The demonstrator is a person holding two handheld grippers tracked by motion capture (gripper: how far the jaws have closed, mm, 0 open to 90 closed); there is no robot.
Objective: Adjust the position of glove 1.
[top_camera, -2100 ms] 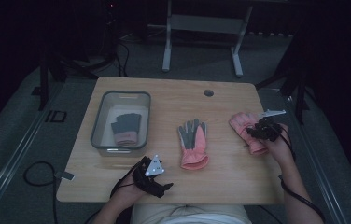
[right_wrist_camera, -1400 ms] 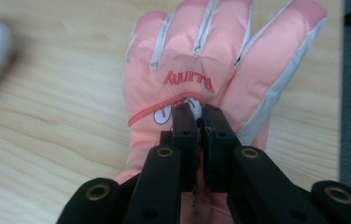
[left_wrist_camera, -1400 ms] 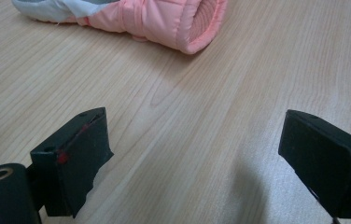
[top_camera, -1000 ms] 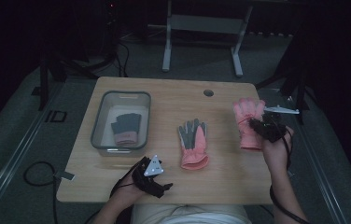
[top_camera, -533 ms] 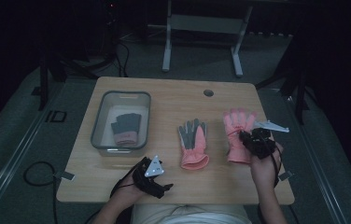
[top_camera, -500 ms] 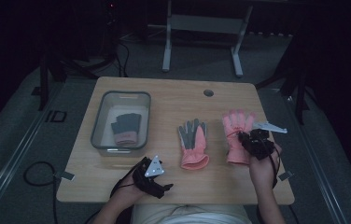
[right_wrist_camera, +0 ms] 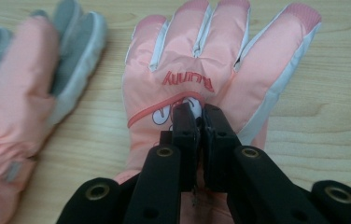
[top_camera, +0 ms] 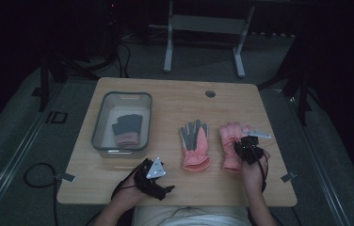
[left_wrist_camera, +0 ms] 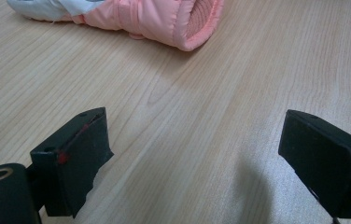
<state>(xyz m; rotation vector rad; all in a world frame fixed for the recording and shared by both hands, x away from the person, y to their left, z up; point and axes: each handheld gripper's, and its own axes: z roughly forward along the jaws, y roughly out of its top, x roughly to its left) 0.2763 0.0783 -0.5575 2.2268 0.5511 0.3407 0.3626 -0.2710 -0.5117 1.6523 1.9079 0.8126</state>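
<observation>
Our right gripper (right_wrist_camera: 200,122) has its jaws pressed together on a fold of fabric at the back of the pink glove (right_wrist_camera: 211,70), just below the printed lettering, so we are pinching the glove by its upper layer alone. The glove lies flat on the bench (right_wrist_camera: 332,121), back up, fingers pointing away from the gripper. We judge that a pinch in the middle of the glove lets it be lifted or slid without bunching the fingers.

Just to the gripper's left lies the second glove (right_wrist_camera: 29,93), palm side up (its grey finger pads show), near the held one but not touching it as far as we can tell; the pair lie side by side, cuffs toward us.

Our left gripper (top_camera: 155,176) rests at the near edge of the bench, well apart from the right one, jaws spread wide and empty, with only bare wood between them. In its own view the cuff of a pink glove lies ahead of it.

Farther left beyond it stands a grey bin (top_camera: 100,136) holding a dark grey glove (top_camera: 127,130) with a pink cuff. Nothing stands between the held glove and the bin except the second glove.
</observation>
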